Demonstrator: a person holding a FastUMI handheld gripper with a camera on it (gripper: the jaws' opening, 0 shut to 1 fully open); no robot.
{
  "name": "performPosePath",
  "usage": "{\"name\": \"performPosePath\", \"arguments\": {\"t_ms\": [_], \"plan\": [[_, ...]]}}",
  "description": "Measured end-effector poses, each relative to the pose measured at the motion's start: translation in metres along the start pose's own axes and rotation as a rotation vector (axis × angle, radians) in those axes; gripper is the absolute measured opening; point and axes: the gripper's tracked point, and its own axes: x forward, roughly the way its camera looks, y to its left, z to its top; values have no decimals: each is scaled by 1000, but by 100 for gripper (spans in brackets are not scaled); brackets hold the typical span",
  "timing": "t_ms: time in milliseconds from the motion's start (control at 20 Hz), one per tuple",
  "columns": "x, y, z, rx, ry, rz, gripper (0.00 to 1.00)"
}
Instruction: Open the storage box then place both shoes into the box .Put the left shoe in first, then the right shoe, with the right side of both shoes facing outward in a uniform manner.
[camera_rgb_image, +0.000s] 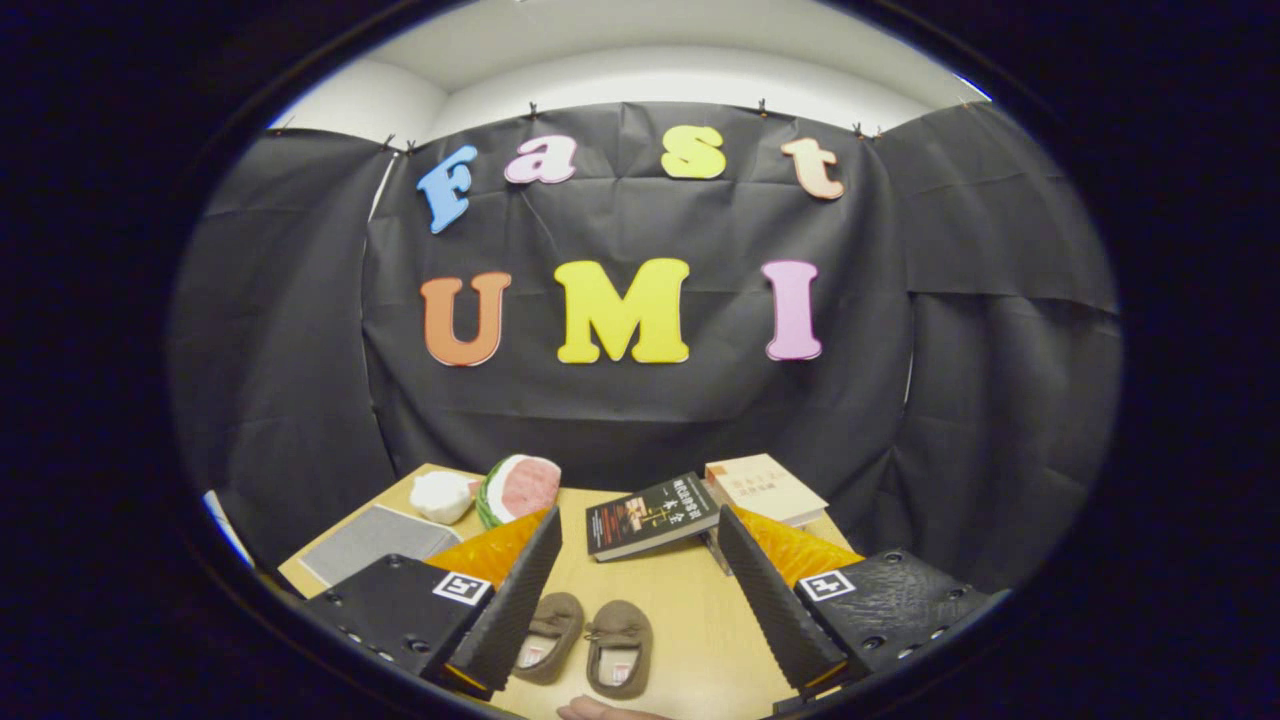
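Two small brown slip-on shoes lie side by side on the wooden table (690, 610), toes pointing away from me. One shoe (548, 635) sits close to the left finger, partly hidden by it. The other shoe (620, 648) lies beside it, between the fingers. My gripper (640, 600) is open, held above the table with its fingers wide apart and nothing between the pads. A storage box cannot be made out among the things here.
Beyond the fingers a dark book (652, 515) leans beside a light book (765, 488). A watermelon-slice toy (520, 487) and a white object (442, 496) sit at the back left, with a grey mat (375, 543) nearby. A hand's fingertip (600, 711) shows below the shoes.
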Motion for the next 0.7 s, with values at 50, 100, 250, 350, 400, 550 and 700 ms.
{"name": "performPosePath", "arguments": {"t_ms": [50, 100, 250, 350, 400, 550, 700], "plan": [[7, 4, -9, -7, 17, 13, 96], [13, 11, -16, -12, 34, 31, 96], [37, 39, -43, -20, 98, 96, 96], [52, 66, -61, -32, 139, 159, 96], [59, 82, -71, -40, 164, 198, 96], [76, 133, -103, -8, 259, 324, 96], [93, 185, -132, 43, 370, 430, 96]]}}
